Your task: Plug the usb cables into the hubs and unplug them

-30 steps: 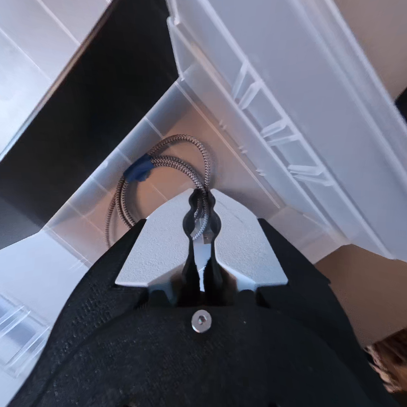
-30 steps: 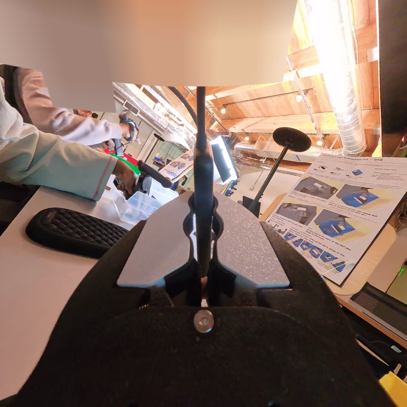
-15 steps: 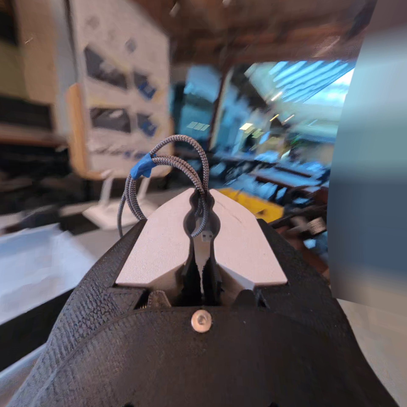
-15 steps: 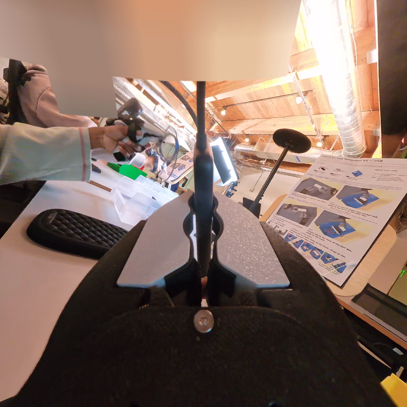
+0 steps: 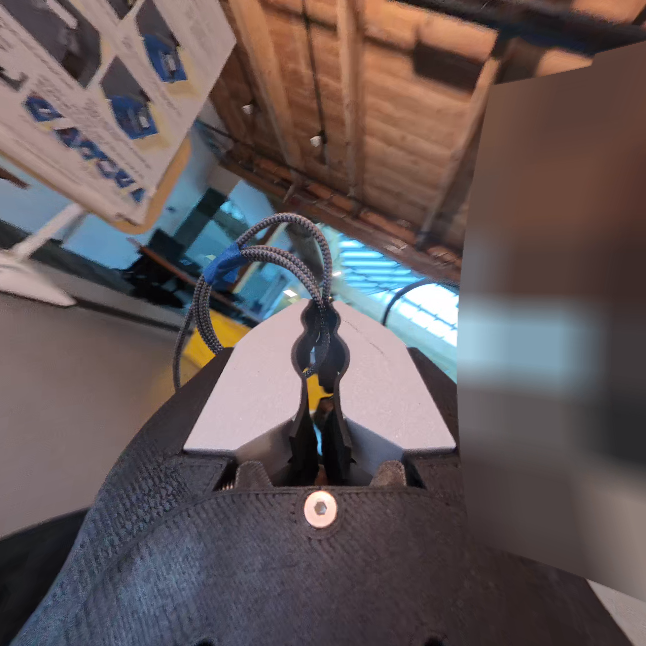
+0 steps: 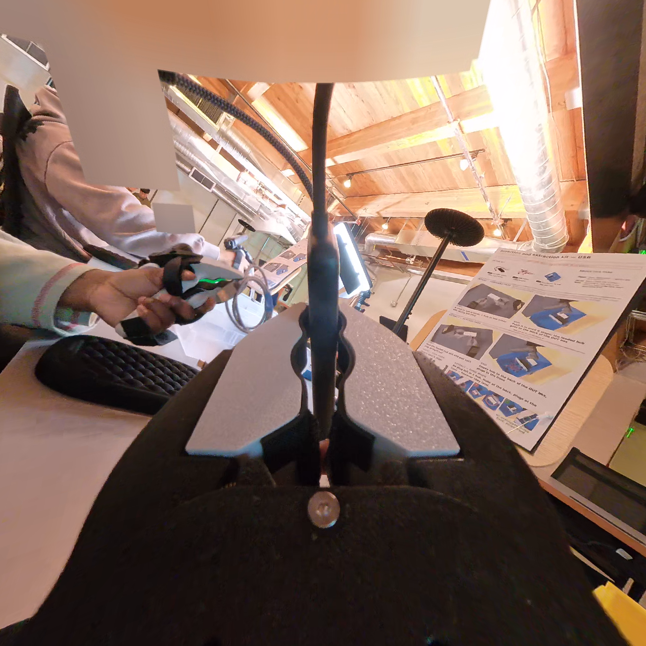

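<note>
Left gripper [image 5: 320,314] is raised and tilted up toward the wooden ceiling. Its jaws are clenched on a braided cable [image 5: 279,251]; the cable runs through the notches between the jaws, and its coil arches out past the tips, up and to their left. A wrap of blue tape [image 5: 222,267] binds the coil strands left of the tips. The same gripper shows in the right wrist view, held in a person's hand [image 6: 140,300], the coil hanging off its nose.

Right gripper [image 6: 321,314] has its jaws closed around a black cable [image 6: 320,174]. The thicker moulded part sits in the notches; the cable rises straight beyond the tips. No hub can be made out in either view.

Right of the right jaws stands an instruction sheet [image 6: 524,332]. Left of them, a black wrist rest [image 6: 112,370] lies on the white table [image 6: 52,454].
</note>
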